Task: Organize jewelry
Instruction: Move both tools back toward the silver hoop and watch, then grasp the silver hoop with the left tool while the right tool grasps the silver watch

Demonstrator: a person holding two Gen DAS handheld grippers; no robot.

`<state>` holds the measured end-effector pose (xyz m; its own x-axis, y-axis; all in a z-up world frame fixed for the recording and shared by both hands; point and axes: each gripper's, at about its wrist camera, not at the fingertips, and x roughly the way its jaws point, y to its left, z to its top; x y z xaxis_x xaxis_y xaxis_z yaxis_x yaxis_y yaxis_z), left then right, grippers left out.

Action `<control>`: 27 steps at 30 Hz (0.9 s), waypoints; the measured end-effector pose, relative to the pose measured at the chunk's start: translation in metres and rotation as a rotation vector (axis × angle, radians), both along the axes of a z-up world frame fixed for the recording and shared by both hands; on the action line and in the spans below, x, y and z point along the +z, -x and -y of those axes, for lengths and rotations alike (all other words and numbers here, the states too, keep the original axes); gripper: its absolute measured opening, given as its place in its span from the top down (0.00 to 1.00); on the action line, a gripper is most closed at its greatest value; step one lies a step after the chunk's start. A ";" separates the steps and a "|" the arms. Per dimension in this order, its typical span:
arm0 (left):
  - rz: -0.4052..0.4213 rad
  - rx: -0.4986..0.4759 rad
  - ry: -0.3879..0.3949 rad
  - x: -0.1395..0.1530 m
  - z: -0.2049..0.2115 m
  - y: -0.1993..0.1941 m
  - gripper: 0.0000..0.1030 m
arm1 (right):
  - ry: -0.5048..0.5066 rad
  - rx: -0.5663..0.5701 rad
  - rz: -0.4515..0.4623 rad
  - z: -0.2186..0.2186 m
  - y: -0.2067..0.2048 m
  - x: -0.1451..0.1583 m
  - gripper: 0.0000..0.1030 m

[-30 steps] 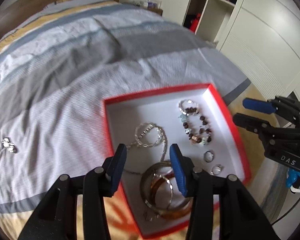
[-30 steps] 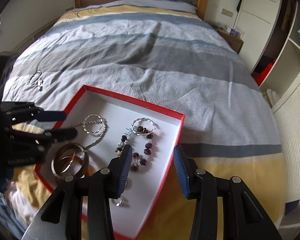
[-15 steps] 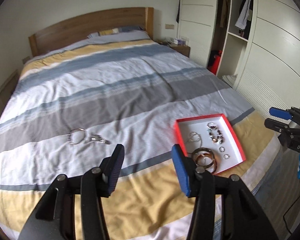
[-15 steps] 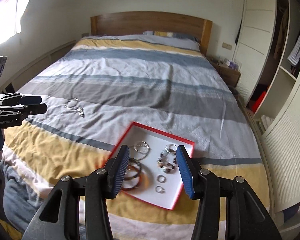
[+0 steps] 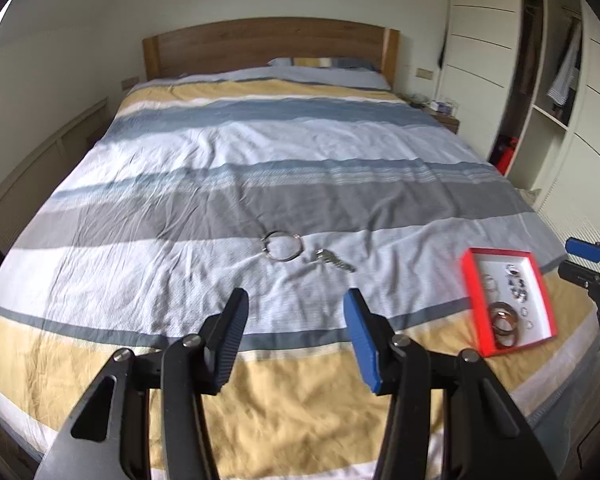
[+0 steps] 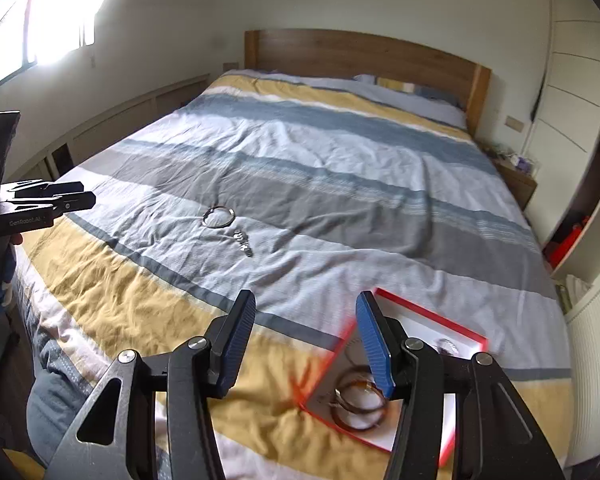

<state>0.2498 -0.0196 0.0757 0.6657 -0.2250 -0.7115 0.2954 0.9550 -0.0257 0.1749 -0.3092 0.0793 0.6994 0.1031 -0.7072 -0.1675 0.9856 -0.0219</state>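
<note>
Judging by the red box already holding most pieces, only a silver bangle and small chain remain on the bed, while both the left gripper and right gripper hang empty with fingers apart.

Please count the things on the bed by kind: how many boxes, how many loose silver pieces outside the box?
Red box: 1
Silver bangle loose on the bedspread: 1
Small silver piece beside the bangle: 1
Total: 3
The pieces inside the box are too blurred to count.

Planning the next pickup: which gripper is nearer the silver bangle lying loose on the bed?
Left. The left gripper points almost straight at the silver bangle; the right gripper hangs over the red box, farther off.
</note>
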 end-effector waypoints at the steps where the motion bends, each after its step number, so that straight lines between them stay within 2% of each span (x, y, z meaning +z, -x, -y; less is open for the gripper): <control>1: -0.014 0.008 0.003 -0.008 -0.003 -0.007 0.54 | -0.004 0.014 -0.014 -0.008 -0.011 -0.009 0.50; 8: -0.156 0.076 0.043 -0.091 -0.017 -0.090 0.54 | -0.032 0.106 -0.101 -0.049 -0.092 -0.071 0.50; 11: -0.189 0.095 0.062 -0.118 -0.013 -0.125 0.54 | -0.048 0.136 -0.135 -0.062 -0.125 -0.099 0.50; 16: -0.224 0.092 0.093 -0.151 -0.004 -0.175 0.54 | -0.075 0.190 -0.187 -0.086 -0.177 -0.140 0.51; 22: -0.258 0.080 0.074 -0.183 0.013 -0.220 0.56 | -0.102 0.231 -0.223 -0.111 -0.228 -0.183 0.52; 25: -0.255 0.082 0.032 -0.194 0.020 -0.235 0.66 | -0.112 0.241 -0.234 -0.117 -0.244 -0.199 0.53; 27: -0.251 0.095 0.000 -0.199 0.021 -0.245 0.80 | -0.115 0.247 -0.238 -0.121 -0.252 -0.207 0.55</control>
